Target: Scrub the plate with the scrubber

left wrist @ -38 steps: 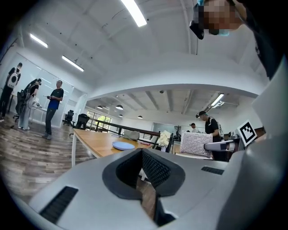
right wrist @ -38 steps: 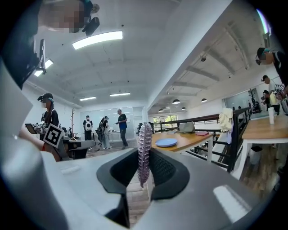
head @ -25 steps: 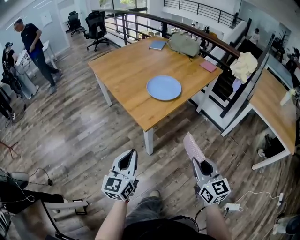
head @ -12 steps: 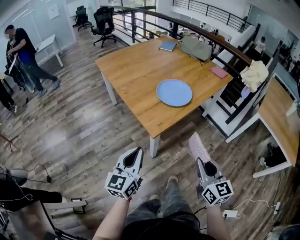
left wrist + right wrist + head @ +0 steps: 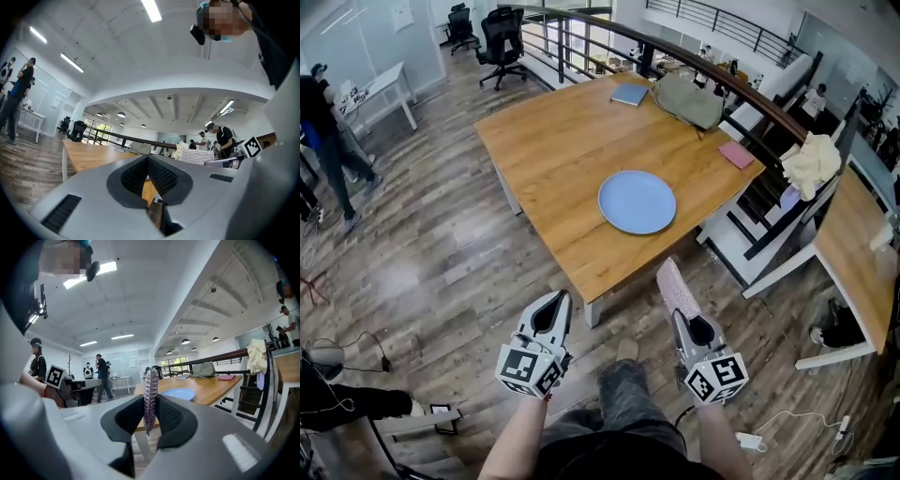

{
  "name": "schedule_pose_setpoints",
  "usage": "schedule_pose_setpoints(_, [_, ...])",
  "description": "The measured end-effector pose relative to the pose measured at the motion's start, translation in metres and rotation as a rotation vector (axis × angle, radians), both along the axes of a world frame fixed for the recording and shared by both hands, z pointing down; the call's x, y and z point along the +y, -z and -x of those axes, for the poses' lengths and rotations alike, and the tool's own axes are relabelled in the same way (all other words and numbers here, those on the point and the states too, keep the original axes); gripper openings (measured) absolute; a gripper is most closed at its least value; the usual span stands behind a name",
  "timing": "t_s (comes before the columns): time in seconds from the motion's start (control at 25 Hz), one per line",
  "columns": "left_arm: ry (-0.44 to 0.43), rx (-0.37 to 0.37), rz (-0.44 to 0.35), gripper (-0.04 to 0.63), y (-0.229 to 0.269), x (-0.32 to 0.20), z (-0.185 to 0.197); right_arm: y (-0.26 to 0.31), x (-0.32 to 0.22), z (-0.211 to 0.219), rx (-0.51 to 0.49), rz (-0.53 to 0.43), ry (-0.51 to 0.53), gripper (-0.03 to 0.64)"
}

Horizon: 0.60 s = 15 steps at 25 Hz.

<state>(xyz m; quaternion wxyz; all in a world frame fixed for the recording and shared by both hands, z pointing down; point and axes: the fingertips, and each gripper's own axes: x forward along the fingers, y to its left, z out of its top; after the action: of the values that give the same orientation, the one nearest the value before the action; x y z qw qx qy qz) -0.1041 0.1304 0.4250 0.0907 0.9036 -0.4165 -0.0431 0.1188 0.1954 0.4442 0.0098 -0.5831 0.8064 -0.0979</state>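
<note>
Clamping the scrubber [image 5: 678,289] edge-on, the right gripper [image 5: 689,319] is held low over the wooden floor [image 5: 459,253], on the near side of the plate [image 5: 637,202] and well apart from it. In the right gripper view, both pads press the flat sides of the scrubber [image 5: 150,394]. It is a thin, nubbed, purplish-pink sheet standing upright and projecting past the right gripper [image 5: 151,404] tips.

The left gripper [image 5: 555,305] is also on the near side of the plate, to the left of the right gripper. In the left gripper view, the jaws of the left gripper [image 5: 148,160] are fully together with nothing between them.

Each gripper carries a marker cube [image 5: 528,368] at its rear. The visible faces show black-and-white square code patterns only.

The plate is round and pale blue. It lies flat on the counter [image 5: 553,141], towards the counter's near-right edge.

- Beyond the plate, near the far edge: a blue notebook [image 5: 629,94].
- Beyond the plate, right of the notebook: an olive bag [image 5: 689,98].
- To the right of the plate, at the counter's right corner: a flat pink pad [image 5: 737,155].
- Behind the counter: a dark railing [image 5: 712,70].

In the right gripper view, the plate [image 5: 177,393] appears just right of the scrubber, on the counter [image 5: 211,387] top.
</note>
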Motion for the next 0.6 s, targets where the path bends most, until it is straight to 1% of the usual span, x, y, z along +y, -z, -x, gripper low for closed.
schedule_pose_setpoints(0.08, [-0.005,0.001,-0.004,-0.005,0.001,-0.017,-0.011,0.0,-0.019,-0.007,-0.011,0.001,0.006,0.081])
schedule_pose_setpoints(0.32, [-0.01,-0.006,0.015,-0.005,0.0,-0.068,-0.043,-0.008,-0.078,-0.028,0.005,0.04,0.039,0.081])
schedule_pose_setpoints(0.48, [0.021,-0.028,0.036,-0.005,-0.011,-0.1,-0.059,-0.013,-0.115,-0.04,0.001,0.059,0.07,0.081])
schedule_pose_setpoints(0.6, [0.019,-0.037,0.048,-0.005,-0.011,-0.121,-0.075,-0.02,-0.142,-0.049,-0.002,0.08,0.1,0.081])
